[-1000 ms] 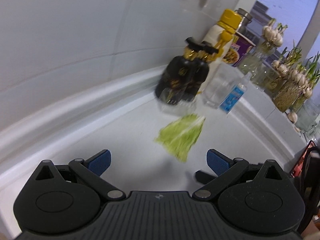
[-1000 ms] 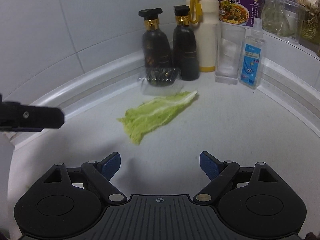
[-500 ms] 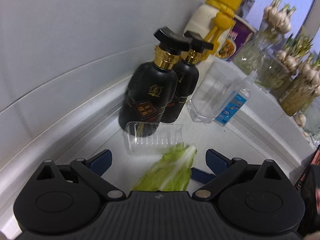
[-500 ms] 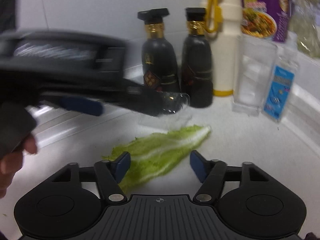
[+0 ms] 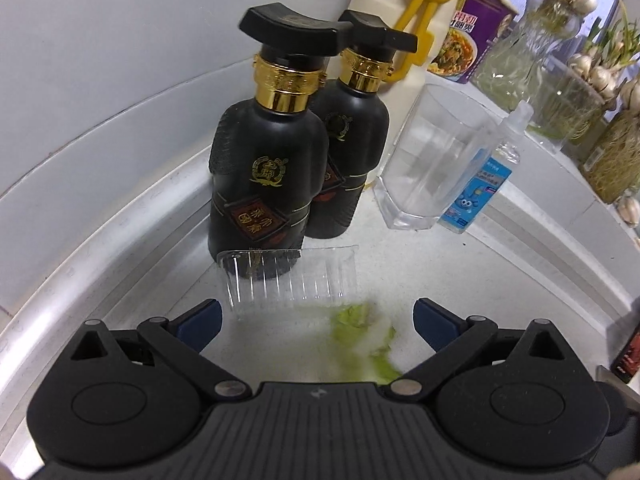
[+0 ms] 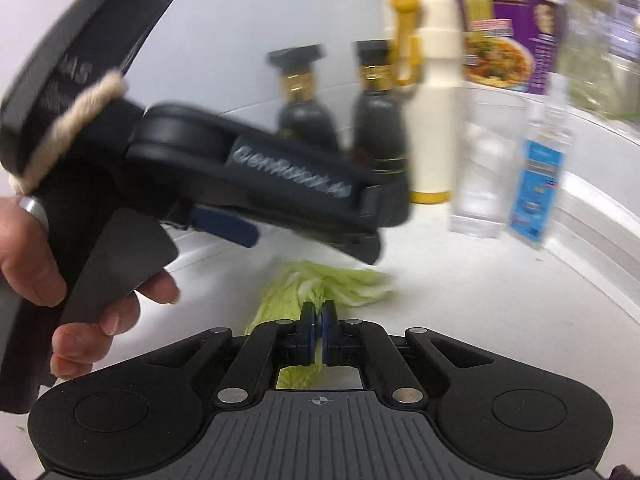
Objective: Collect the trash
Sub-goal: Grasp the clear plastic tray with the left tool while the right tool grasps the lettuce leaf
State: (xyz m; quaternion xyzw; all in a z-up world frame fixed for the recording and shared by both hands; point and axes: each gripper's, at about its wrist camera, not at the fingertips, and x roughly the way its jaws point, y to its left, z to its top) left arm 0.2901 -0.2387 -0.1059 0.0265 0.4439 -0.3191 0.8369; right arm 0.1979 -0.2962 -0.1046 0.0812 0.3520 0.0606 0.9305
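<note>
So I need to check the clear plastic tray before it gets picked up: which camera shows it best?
The left wrist view: the clear plastic tray sits sharp and unobstructed before the dark bottle, just beyond the open left gripper. In the right wrist view the left gripper's body covers where it would lie, so the tray cannot be made out.

Clear tray before bottles, beside lettuce leaf
</note>
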